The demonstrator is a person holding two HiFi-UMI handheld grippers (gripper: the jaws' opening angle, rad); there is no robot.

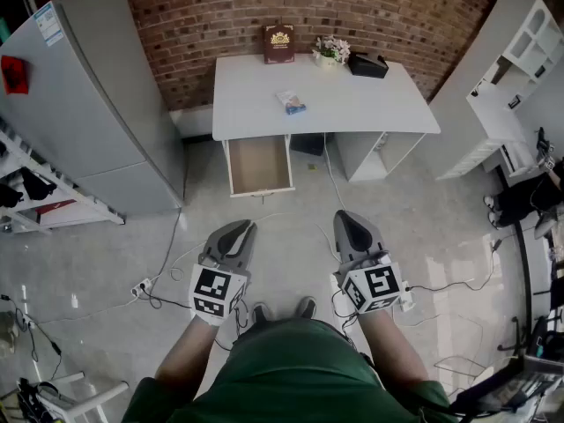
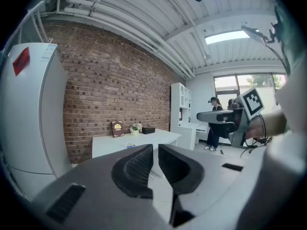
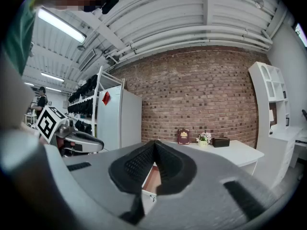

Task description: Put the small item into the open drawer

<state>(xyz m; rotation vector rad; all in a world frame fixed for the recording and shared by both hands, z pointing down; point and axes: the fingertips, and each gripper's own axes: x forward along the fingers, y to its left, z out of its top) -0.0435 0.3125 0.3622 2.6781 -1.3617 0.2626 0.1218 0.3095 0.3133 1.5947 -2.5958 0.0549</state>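
a person in a green top (image 1: 291, 368) stands on the grey floor well back from the desk, a gripper in each hand held out nearly level. the left gripper (image 1: 241, 228) shows its jaws a narrow slit apart with nothing between them; the right gripper (image 1: 346, 218) has its jaws pressed together at the tips, also on nothing. cables (image 1: 163, 276) trail across the floor near the person's feet. beyond them the open drawer (image 1: 259, 166) juts out from under the left part of the white desk (image 1: 388, 108), its wooden bottom bare. the small item (image 1: 292, 102), a blue and white packet, lies on the desktop just behind the drawer, well apart from both grippers. a dark red book (image 1: 279, 44), a pot of flowers (image 1: 331, 51) and a black box (image 1: 367, 64) line the desk's far edge against the brick wall (image 1: 194, 25). the task looks barely begun: the approach is the step in hand. the next move calls for walking up to the desk, spreading one gripper's jaws and bringing them down around the packet.
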